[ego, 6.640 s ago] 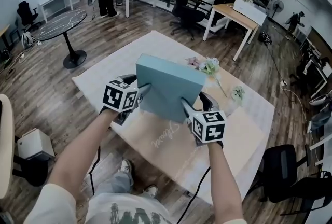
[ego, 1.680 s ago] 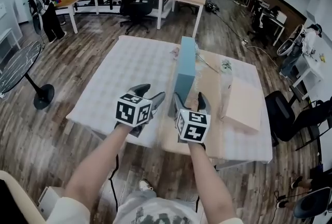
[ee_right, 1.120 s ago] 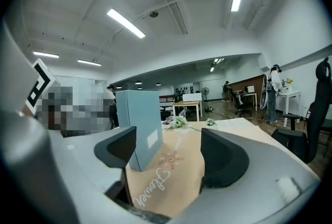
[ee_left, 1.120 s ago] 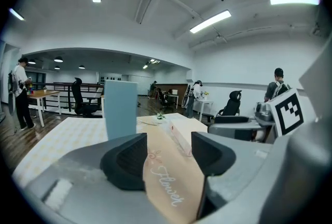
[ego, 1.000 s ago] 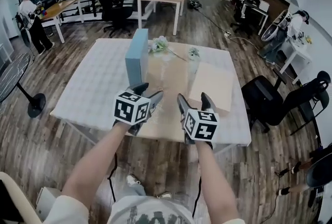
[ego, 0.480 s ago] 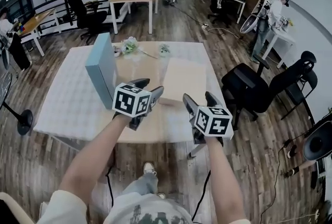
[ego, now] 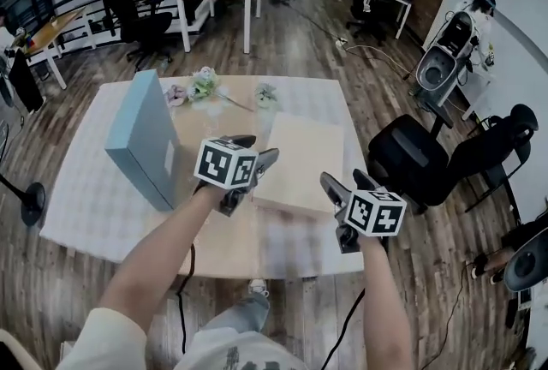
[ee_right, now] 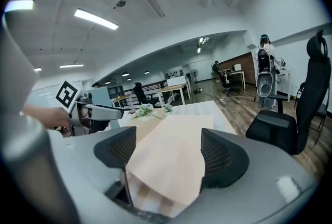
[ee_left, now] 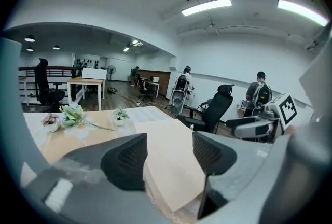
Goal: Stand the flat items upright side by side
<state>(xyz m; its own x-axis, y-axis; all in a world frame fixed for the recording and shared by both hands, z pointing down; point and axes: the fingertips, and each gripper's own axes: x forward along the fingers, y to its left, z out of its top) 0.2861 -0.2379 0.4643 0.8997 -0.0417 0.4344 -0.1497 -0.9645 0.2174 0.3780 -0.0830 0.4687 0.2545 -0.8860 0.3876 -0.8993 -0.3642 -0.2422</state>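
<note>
Where wood floor (ego: 300,34) spreads, a table (ego: 81,188) bears a blue box (ego: 141,137).

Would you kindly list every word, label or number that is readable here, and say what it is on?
No text can be read.
Left gripper and right gripper: cubes bear black-and-white square patterns, no letters.
Shirt print: cut off at the frame edge, unreadable.
Blue box and tan box: no legible print.
</note>
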